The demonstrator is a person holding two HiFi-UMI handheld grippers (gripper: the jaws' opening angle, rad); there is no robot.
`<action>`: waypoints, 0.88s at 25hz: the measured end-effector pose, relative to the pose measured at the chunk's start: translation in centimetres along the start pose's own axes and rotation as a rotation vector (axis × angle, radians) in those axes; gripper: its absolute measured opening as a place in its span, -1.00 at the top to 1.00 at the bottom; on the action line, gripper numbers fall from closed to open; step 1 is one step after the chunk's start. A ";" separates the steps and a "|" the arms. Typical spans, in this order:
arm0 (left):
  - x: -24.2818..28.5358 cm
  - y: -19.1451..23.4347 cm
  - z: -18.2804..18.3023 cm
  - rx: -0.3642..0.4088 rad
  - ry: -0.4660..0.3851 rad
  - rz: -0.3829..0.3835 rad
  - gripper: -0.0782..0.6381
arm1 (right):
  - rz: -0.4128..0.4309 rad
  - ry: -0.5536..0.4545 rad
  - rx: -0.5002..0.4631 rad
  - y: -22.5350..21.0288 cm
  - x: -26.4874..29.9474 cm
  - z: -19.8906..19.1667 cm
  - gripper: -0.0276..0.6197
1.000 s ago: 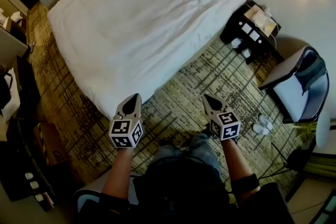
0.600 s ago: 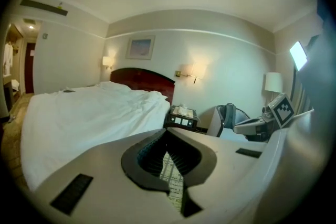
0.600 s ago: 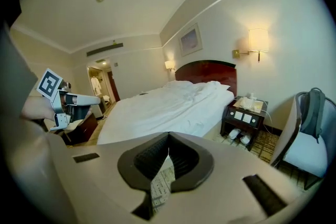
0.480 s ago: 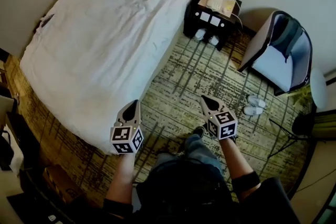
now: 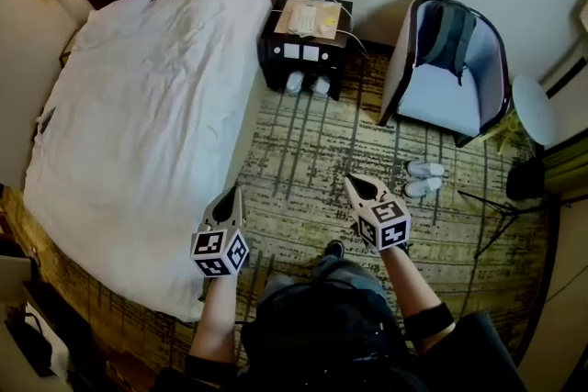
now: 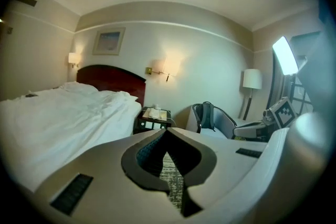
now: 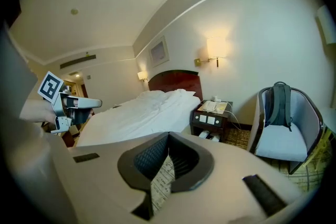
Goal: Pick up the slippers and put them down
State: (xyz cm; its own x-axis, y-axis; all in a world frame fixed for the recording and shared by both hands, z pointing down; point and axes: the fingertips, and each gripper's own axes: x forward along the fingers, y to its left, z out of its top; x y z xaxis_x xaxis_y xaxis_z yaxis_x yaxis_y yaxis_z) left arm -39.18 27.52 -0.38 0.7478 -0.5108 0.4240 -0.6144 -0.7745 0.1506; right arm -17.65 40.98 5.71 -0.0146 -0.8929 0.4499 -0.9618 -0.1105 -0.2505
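Note:
A pair of white slippers [image 5: 424,178] lies on the patterned carpet in front of the armchair, to the right of my right gripper [image 5: 352,182]. A second white pair [image 5: 307,84] sits at the foot of the dark nightstand [image 5: 308,28]; it also shows in the right gripper view [image 7: 211,137]. My left gripper [image 5: 231,195] hangs beside the bed's edge. Both grippers are held out in front of the body, above the carpet and well apart from either pair. Each is shut with nothing between its jaws [image 6: 167,131] [image 7: 168,137].
A large white bed [image 5: 138,124] fills the left side. An armchair [image 5: 447,73] with a backpack on it stands at the back right, beside a round white table [image 5: 533,110]. A dark tripod stand [image 5: 501,207] stands on the carpet at the right.
The head view has swung round: the bed slid to the left, the nightstand and armchair moved toward the middle. Both grippers kept their place in front of the body, still shut.

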 end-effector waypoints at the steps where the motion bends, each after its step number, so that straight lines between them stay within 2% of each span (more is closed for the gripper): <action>1: 1.3 -1.2 0.3 -0.004 0.002 -0.020 0.78 | -0.014 -0.011 0.007 -1.4 -0.6 0.3 0.90; 9: 8.6 -9.6 3.0 0.089 0.036 -0.176 0.78 | -0.212 -0.084 0.113 -11.8 -6.5 0.3 0.90; 15: 11.9 -12.7 3.7 0.136 0.054 -0.267 0.78 | -0.320 -0.100 0.169 -14.4 -9.6 -0.7 0.90; 22: 13.6 -14.6 4.2 0.183 0.064 -0.294 0.78 | -0.347 -0.094 0.185 -16.2 -10.1 -1.0 0.90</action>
State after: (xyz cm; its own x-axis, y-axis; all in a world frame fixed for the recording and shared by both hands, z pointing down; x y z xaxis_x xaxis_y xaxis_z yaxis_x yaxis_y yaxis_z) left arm -18.94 30.31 -0.55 0.8653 -0.2365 0.4421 -0.3159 -0.9419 0.1145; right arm -2.22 52.24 6.10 0.3357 -0.8238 0.4567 -0.8398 -0.4814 -0.2511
